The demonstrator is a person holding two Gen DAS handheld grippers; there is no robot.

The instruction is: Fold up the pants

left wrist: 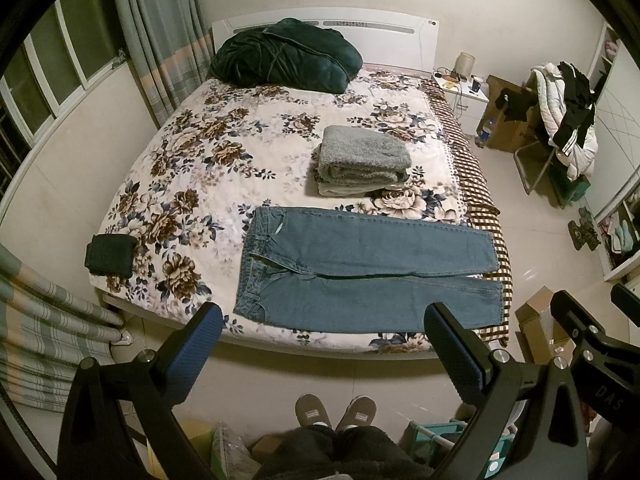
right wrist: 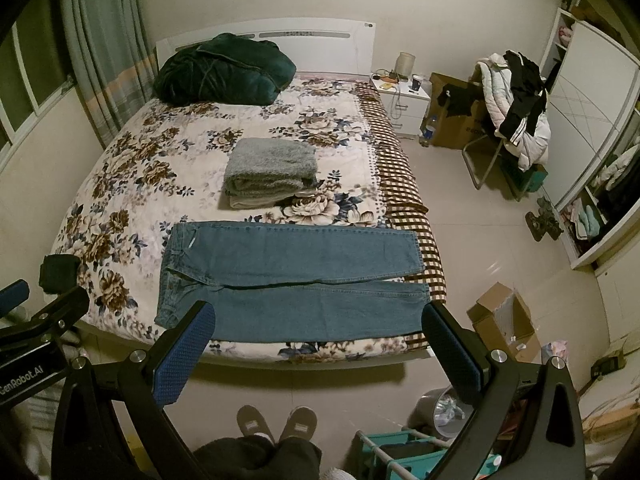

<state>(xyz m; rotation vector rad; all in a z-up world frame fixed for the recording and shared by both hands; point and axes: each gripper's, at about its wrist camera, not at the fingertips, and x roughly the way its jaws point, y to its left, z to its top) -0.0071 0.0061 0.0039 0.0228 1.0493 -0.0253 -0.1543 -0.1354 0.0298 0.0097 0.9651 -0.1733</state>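
1. Your bed (left wrist: 192, 152) fills the view, its headboard at 12 o'clock.
2. The jeans (left wrist: 360, 276) lie flat and unfolded across its near edge at 6 o'clock, waistband at 9 o'clock, legs toward 3 o'clock.
3. A folded grey blanket (left wrist: 362, 158) sits just beyond them.
4. Your left gripper (left wrist: 323, 346) hangs wide open, holding nothing.
5. Your right gripper (right wrist: 316, 344) likewise gapes empty above the jeans' near edge.

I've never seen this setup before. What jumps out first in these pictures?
Blue jeans lie spread flat across the near edge of a flowered bed. Behind them sits a folded grey blanket. In front, the open left hand-held gripper and right hand-held gripper hover, holding nothing.
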